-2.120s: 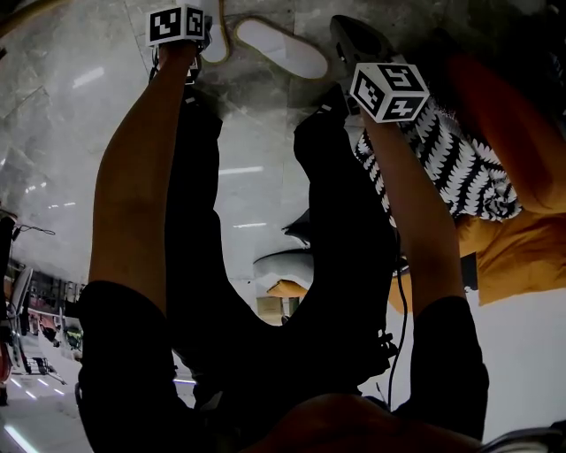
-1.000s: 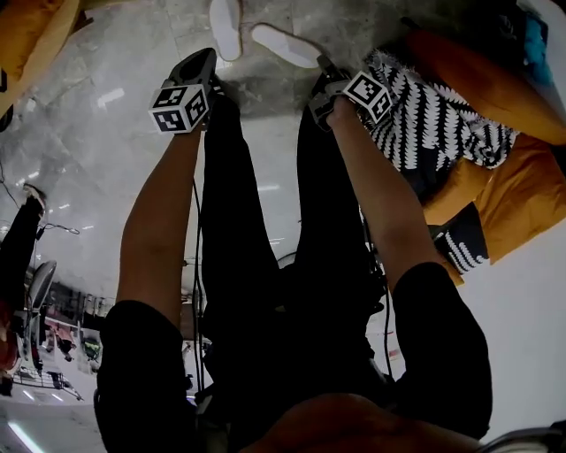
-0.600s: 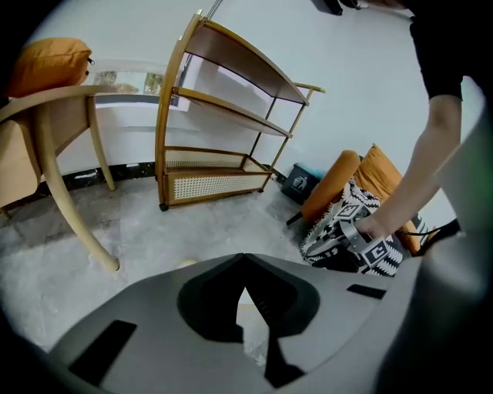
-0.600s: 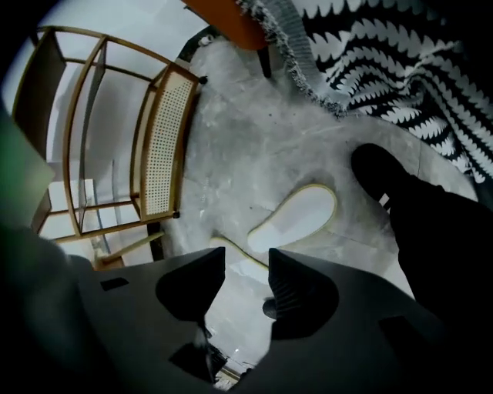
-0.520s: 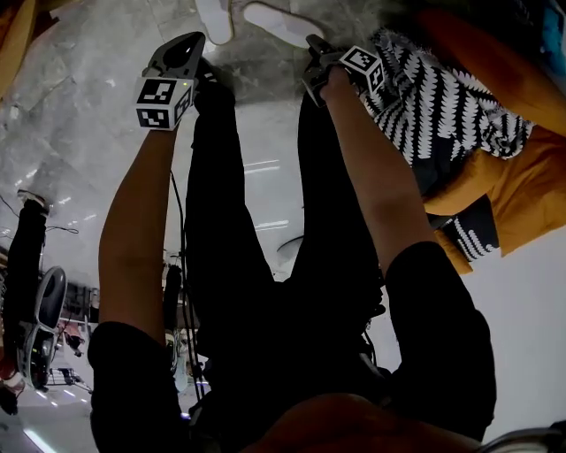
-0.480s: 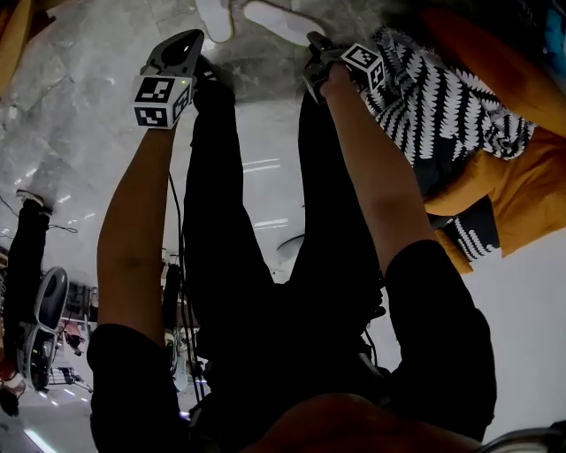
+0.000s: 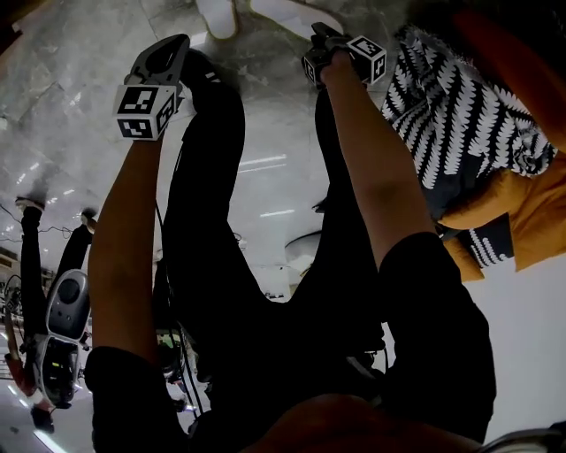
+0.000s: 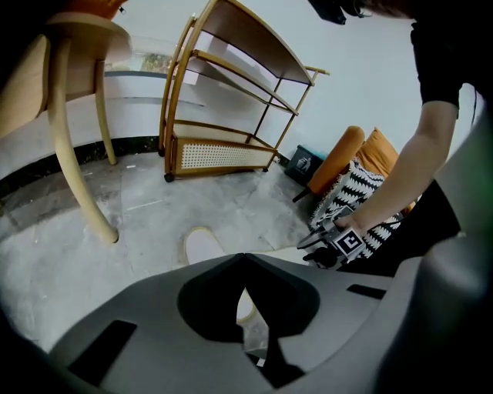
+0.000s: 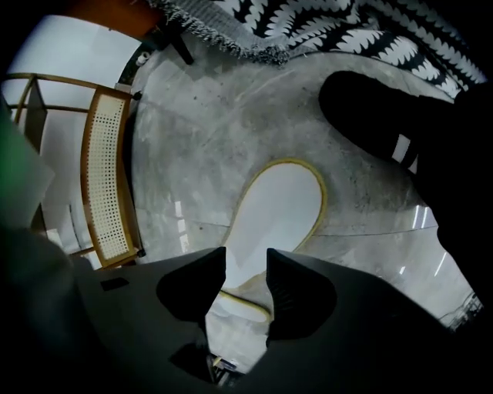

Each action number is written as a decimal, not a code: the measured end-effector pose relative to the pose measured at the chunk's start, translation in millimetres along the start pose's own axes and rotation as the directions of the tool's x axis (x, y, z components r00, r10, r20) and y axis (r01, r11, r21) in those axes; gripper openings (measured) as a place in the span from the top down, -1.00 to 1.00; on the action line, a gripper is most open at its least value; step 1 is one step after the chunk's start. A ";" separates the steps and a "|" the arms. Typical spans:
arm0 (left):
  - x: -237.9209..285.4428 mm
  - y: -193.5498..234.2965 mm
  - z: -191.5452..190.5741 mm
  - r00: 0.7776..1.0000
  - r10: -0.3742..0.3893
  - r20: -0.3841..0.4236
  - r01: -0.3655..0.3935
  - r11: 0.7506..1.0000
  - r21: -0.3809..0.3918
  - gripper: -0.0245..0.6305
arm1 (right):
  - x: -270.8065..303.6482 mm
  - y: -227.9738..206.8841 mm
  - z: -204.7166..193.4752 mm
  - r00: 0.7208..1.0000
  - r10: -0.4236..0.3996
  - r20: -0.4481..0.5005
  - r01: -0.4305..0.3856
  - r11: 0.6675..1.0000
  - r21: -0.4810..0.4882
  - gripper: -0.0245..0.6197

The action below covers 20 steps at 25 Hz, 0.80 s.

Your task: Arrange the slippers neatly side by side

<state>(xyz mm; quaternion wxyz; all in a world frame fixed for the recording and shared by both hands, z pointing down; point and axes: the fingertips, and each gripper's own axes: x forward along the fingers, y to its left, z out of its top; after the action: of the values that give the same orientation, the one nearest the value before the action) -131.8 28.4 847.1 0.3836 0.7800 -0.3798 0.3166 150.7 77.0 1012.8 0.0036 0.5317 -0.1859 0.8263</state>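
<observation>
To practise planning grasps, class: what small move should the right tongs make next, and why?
Probably lower the right tongs a little and close on the white slipper at its near end. Their jaws, just opened, stand apart with that end showing in the gap, not yet gripped.

Head camera, steeply down: it looks over my arms and legs to the grey floor point(image 7: 71, 133), with my left gripper point(image 7: 177, 44), right gripper point(image 7: 318, 40) and the white slippers point(image 7: 217, 13) at the top edge. The left gripper view runs low across that floor toward a wooden shelf rack point(image 8: 231, 100) and catches the right gripper too. The right gripper view looks down between its just-opened jaws, close over one slipper. All three share the black-and-white throw point(image 7: 460, 124).
</observation>
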 end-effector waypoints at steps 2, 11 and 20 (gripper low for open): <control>2.5 3.0 -8.2 1.000 -0.005 -0.015 0.006 1.000 0.005 0.88 | 8.2 -5.8 2.5 1.000 0.004 0.018 -0.004 1.000 0.026 0.38; 11.6 7.6 -6.2 1.000 -0.013 -0.002 0.013 1.000 0.003 0.88 | 17.2 -10.1 17.3 0.997 -0.002 0.083 0.004 1.000 -0.013 0.77; -5.7 -21.0 21.2 1.000 -0.025 0.016 0.025 0.999 -0.034 0.88 | -31.2 39.9 10.8 0.998 -0.019 0.052 0.037 0.929 -0.368 0.80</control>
<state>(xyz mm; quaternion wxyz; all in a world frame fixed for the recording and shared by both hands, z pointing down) -112.9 21.4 824.3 0.3980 0.7803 -0.3784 0.2993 165.6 42.5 977.2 0.1110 0.5436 -0.3302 0.7637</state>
